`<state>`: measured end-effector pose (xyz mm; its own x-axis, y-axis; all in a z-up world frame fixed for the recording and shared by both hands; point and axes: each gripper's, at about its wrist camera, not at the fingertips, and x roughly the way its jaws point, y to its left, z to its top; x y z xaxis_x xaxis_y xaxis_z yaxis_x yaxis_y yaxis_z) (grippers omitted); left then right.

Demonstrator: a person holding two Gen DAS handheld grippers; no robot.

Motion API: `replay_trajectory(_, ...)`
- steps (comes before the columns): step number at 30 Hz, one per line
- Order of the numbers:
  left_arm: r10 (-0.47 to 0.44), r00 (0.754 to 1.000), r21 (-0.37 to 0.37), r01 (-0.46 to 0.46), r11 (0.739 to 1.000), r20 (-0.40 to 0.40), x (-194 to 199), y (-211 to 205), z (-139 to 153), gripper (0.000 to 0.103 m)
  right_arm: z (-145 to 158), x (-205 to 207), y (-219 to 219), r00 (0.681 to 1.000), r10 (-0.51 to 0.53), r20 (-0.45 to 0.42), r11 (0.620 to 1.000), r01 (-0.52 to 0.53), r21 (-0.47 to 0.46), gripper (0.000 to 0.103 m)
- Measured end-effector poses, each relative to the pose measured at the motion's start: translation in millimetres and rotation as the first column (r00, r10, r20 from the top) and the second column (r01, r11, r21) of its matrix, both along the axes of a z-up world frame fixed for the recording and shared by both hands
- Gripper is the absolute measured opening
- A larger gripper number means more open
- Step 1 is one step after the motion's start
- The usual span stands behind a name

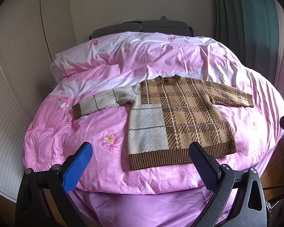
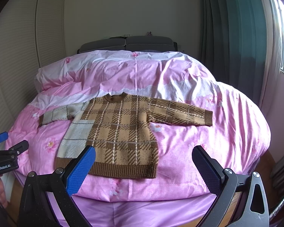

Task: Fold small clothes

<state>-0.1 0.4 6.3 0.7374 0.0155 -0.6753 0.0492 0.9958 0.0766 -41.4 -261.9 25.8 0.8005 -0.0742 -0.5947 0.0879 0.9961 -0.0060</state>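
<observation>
A small brown and cream plaid sweater (image 1: 176,117) lies flat, face up, on a pink bed cover (image 1: 85,132), both sleeves spread out to the sides and its ribbed hem toward me. It also shows in the right wrist view (image 2: 121,132). My left gripper (image 1: 140,151) is open and empty, above the foot of the bed, just short of the hem. My right gripper (image 2: 143,155) is open and empty, near the hem's right corner. The left gripper's body (image 2: 3,157) shows at the left edge of the right wrist view.
The pink floral duvet (image 2: 179,79) is rumpled toward the grey headboard (image 2: 126,43). White louvred closet doors (image 1: 19,66) stand to the left. Green curtains (image 2: 232,37) and a window are on the right. Wooden floor shows below the bed's foot.
</observation>
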Motion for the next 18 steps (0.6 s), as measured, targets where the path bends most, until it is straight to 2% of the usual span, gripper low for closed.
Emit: replay_trajectory(18, -0.016, 1.000, 0.001, 0.016, 1.000, -0.003, -0.5, 0.6, -0.9, 0.103, -3.2, 1.5, -3.0, 1.000, 0.001, -0.013, 1.000, -0.001, 0.011, 0.103)
